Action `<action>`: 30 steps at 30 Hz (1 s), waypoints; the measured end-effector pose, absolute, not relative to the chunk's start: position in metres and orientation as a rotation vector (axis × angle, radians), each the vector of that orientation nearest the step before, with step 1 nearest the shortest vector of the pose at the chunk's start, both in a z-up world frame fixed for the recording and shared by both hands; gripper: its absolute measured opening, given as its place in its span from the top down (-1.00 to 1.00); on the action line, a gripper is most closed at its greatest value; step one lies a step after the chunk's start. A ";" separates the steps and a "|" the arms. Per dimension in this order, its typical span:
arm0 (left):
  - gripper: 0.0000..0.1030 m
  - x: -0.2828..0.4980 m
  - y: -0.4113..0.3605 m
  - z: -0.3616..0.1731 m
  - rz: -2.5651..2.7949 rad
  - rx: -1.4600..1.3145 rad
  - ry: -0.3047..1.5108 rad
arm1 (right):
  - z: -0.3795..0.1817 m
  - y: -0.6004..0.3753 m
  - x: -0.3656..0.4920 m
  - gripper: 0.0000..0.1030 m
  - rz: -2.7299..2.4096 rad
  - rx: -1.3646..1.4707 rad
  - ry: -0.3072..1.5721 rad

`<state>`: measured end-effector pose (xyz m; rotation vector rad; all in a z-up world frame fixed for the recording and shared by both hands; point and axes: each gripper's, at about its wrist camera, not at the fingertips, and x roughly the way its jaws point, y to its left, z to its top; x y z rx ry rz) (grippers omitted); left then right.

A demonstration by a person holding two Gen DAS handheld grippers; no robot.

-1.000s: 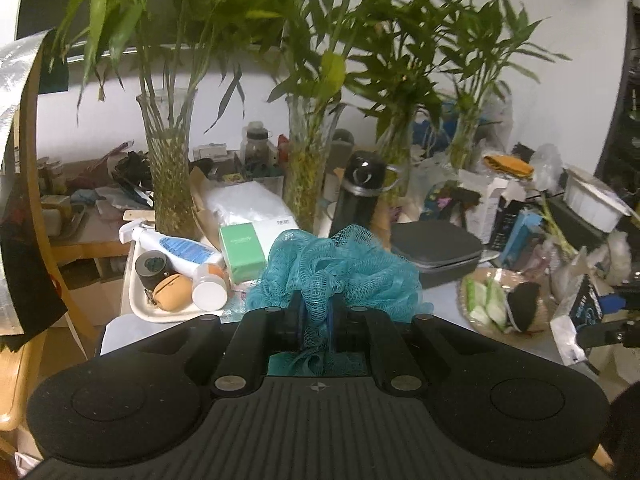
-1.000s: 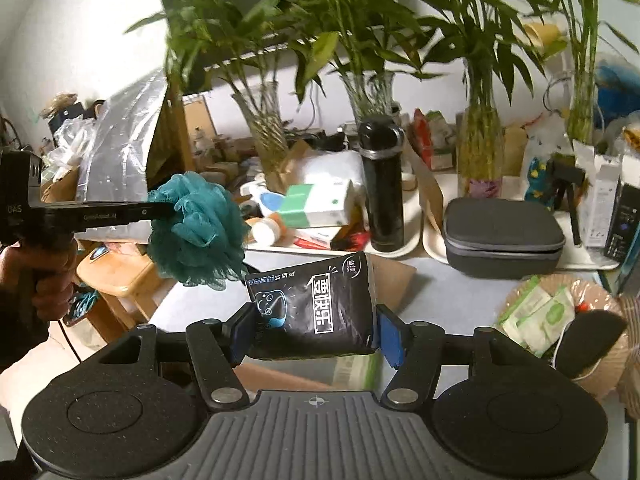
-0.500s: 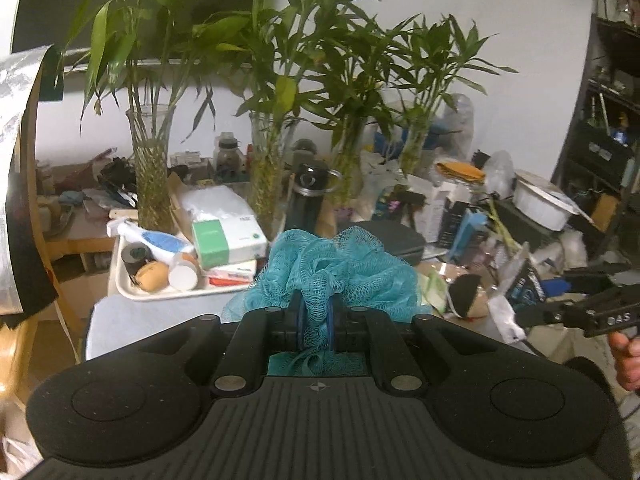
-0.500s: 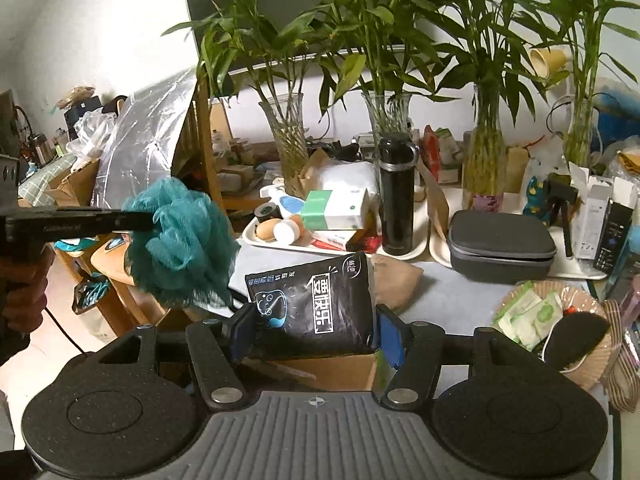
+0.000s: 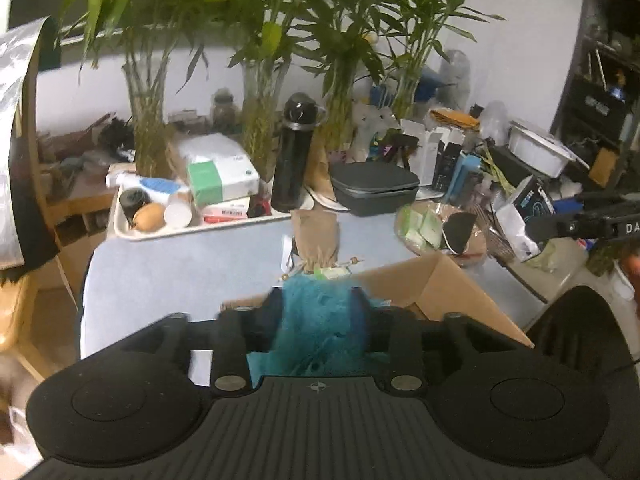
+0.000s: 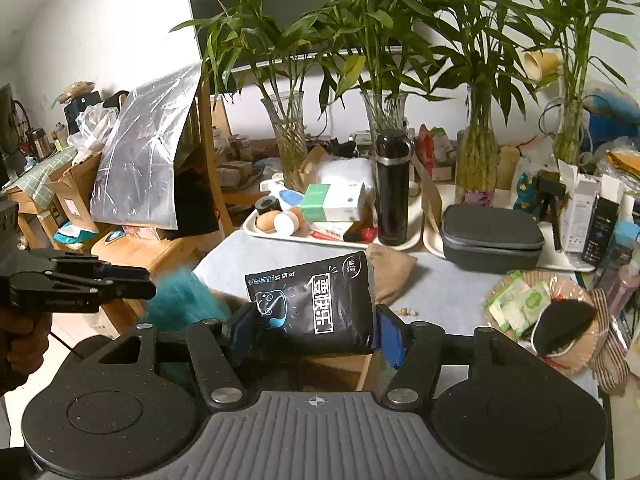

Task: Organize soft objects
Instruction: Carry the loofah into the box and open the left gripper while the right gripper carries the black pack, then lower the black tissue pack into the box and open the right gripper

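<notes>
My left gripper (image 5: 320, 312) has its fingers spread apart, and the blurred teal bath pouf (image 5: 320, 332) drops between them toward the open cardboard box (image 5: 440, 284) below. In the right wrist view the pouf (image 6: 184, 296) is a teal blur just under the left gripper (image 6: 136, 280). My right gripper (image 6: 316, 328) is shut on a black soft packet with white print (image 6: 316, 304), held above the box. A tan drawstring pouch (image 5: 316, 240) lies on the blue table (image 5: 180, 264) behind the box.
A white tray (image 5: 120, 228) with boxes, eggs and a spray bottle, a black flask (image 5: 292, 156), a grey zip case (image 5: 376, 188) and vases of bamboo stand at the back. A woven basket (image 6: 576, 348) with wipes and a brush sits at right. A wooden chair (image 6: 152, 248) stands at left.
The left gripper opened and the teal pouf fell away from its fingers toward the box, now motion-blurred. The left gripper moved lower. The right gripper still holds the black packet, slightly raised.
</notes>
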<state>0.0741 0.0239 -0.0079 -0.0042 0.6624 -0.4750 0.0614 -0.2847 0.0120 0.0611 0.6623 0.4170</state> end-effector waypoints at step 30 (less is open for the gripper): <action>-0.36 0.012 0.035 -0.017 -0.450 0.004 0.609 | -0.013 -0.243 0.094 -0.55 0.445 0.093 0.762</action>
